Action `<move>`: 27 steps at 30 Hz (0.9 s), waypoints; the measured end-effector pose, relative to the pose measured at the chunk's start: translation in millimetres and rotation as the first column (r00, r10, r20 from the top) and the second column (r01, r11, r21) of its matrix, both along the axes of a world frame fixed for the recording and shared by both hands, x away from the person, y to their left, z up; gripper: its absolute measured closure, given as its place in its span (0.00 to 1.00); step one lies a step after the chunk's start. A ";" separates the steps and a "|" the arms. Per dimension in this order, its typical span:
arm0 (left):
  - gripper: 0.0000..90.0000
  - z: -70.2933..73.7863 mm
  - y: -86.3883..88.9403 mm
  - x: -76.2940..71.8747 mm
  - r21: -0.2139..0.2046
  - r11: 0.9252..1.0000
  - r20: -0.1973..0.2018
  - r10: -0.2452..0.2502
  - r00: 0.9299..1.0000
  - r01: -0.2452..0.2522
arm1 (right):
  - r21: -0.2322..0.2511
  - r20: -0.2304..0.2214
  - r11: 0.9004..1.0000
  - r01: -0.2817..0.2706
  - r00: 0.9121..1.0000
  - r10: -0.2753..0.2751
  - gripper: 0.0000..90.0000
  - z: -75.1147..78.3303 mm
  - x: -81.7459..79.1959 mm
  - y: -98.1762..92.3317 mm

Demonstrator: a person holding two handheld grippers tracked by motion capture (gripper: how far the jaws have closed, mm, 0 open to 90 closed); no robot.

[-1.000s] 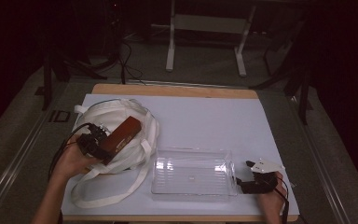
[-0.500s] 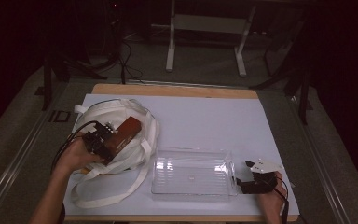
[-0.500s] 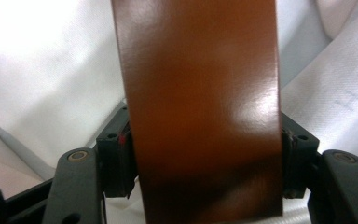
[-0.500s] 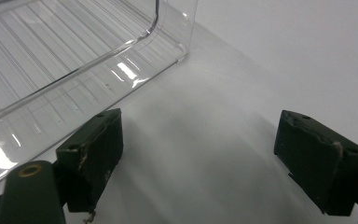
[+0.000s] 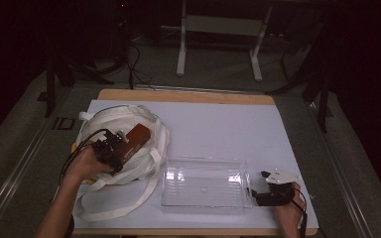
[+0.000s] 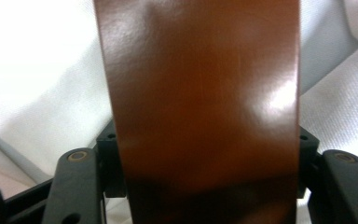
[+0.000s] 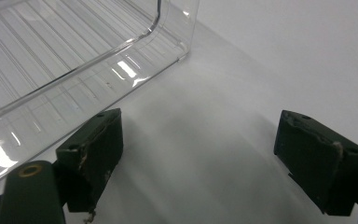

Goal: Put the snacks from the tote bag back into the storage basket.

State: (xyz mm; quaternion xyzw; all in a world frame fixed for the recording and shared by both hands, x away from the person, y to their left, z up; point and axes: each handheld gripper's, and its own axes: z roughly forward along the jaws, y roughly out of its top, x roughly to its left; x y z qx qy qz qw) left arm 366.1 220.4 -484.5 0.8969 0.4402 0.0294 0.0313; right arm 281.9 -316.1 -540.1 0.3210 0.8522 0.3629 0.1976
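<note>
The left hand-held gripper (image 5: 113,148) sits over the white cloth bag (image 5: 104,124) at the left of the worktop (image 5: 218,124), and its jaws pinch a brown, glossy block (image 5: 136,136). Its jaws have just been closing, with the block between them. In the left gripper view the brown block (image 6: 205,102) rises straight up from between the two black pads, which press against its two sides, and the white cloth of the bag (image 6: 37,70) lies behind it on both sides. From above, the block points away from the person's left hand (image 5: 84,166), toward the far right, resting on the folds of the bag.

The right hand-held gripper (image 5: 260,191) rests at the right end of a clear plastic tray (image 5: 206,186), just beside its short wall. Its jaws stand spread apart over the bare white worktop (image 7: 261,56), with nothing between them; the tray's corner (image 7: 74,56) lies just beyond its left-hand pad.
</note>
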 end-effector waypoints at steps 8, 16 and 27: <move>0.47 2.8 -0.5 0.3 0.005 1.000 -0.007 0.012 1.000 -0.012 | 0.000 -0.001 1.000 -0.001 1.000 0.001 0.17 0.0 0.1 -0.1; 0.49 8.4 10.7 -3.6 -0.046 0.999 0.004 0.026 1.000 -0.026 | -0.001 -0.001 1.000 -0.002 1.000 0.002 0.17 0.0 0.0 -0.1; 0.49 20.7 17.4 -9.4 -0.073 0.997 0.032 0.001 0.999 0.002 | 0.000 0.000 1.000 -0.001 1.000 0.001 0.17 0.0 -0.1 0.1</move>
